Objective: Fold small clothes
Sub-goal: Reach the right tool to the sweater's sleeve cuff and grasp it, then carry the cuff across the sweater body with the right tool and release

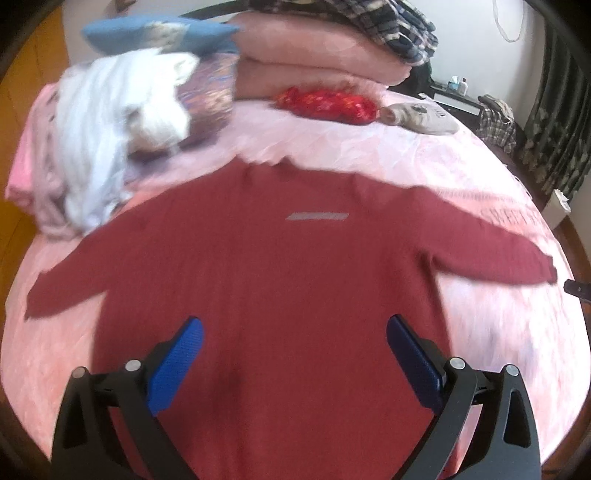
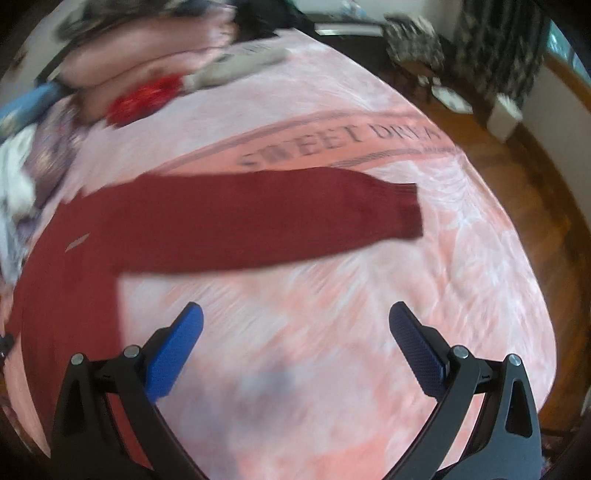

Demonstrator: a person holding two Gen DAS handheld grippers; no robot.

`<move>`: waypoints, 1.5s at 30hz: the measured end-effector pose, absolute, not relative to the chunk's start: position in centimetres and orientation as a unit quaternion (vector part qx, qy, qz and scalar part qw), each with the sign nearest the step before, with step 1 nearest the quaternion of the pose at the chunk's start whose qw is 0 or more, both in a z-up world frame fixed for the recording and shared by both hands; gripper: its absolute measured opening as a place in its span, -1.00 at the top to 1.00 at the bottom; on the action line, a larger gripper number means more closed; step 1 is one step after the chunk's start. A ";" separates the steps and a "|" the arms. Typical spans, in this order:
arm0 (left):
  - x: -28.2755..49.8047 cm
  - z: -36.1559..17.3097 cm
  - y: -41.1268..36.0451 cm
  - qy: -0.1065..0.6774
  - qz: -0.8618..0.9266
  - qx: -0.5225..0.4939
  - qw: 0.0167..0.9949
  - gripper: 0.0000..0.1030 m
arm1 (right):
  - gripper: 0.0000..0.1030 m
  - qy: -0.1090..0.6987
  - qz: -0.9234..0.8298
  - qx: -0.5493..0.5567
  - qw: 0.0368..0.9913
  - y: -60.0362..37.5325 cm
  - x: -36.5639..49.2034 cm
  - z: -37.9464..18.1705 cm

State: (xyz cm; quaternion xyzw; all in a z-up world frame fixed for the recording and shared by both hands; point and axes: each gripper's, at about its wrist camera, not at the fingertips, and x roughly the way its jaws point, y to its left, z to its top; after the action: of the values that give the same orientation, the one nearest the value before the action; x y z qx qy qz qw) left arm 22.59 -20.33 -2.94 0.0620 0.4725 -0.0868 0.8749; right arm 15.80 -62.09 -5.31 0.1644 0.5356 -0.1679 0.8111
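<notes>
Pink bedspread [image 1: 332, 155] fills my left view: the red sweater [image 1: 280, 266] lies flat beneath and ahead of my left gripper [image 1: 294, 325], fingers wide apart, holding nothing. Right view: its sleeve [image 2: 295, 225] stretches crosswise beyond my right gripper [image 2: 295, 310], likewise spread, empty and nearer that cuff.

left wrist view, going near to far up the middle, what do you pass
left gripper, open over the hem → red sweater lying flat with both sleeves spread → pink bedspread → red patterned pouch → folded pink blankets → checked cloth on top of them
</notes>
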 end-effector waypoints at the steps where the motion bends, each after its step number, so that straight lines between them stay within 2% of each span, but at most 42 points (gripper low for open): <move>1: 23.9 -3.5 -22.1 0.476 -0.091 0.061 0.872 -0.93 | -0.94 0.541 -0.165 0.175 0.806 -63.6 16.5 -6.0; 7: 28.4 -6.4 -28.6 0.488 -0.107 0.054 0.865 -0.93 | -0.94 0.554 -0.176 0.216 0.784 -72.2 20.2 -10.5; 15: 30.4 -9.7 -31.3 0.503 -0.104 0.065 0.856 -0.93 | -0.89 0.559 -0.167 0.278 0.763 -77.9 21.1 -15.4; 18: 30.6 -10.6 -30.9 0.506 -0.098 0.075 0.854 -0.93 | -0.59 0.557 -0.164 0.284 0.763 -78.4 20.9 -16.2; 19: 30.5 -10.7 -30.7 0.506 -0.096 0.076 0.854 -0.93 | -0.40 0.555 -0.164 0.276 0.768 -78.2 20.9 -16.0; 20: 30.5 -10.9 -30.4 0.507 -0.093 0.075 0.854 -0.93 | -0.10 0.553 -0.159 0.270 0.772 -78.0 21.0 -15.8; 21: 30.6 -11.0 -29.9 0.508 -0.089 0.074 0.854 -0.93 | 0.06 0.553 -0.151 0.270 0.774 -77.9 21.0 -15.5; 23: 30.7 -11.1 -29.3 0.510 -0.084 0.072 0.853 -0.93 | 0.88 0.549 -0.137 0.278 0.776 -77.8 20.9 -15.0; 31: 30.1 -10.9 -25.7 0.508 -0.071 0.074 0.855 -0.93 | 0.90 0.496 -0.117 0.259 0.820 -77.0 19.5 -10.0; 36: 29.7 -11.5 -22.5 0.520 -0.056 0.072 0.849 -0.93 | 0.90 0.527 -0.181 0.285 0.780 -77.5 19.5 -13.1; 40: 29.8 -11.6 -19.5 0.528 -0.043 0.067 0.846 -0.93 | 0.89 0.522 -0.201 0.212 0.801 -73.1 21.2 -11.5; 45: 30.1 -10.5 -15.5 0.524 -0.028 0.057 0.850 -0.93 | 0.89 0.515 -0.128 0.130 0.837 -64.6 24.0 -7.6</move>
State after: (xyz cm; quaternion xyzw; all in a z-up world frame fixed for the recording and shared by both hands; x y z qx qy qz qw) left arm 30.11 -15.53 -10.53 0.0574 0.5235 -0.0279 0.8496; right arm 24.02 -64.58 -7.64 0.1303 0.5151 -0.1285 0.8374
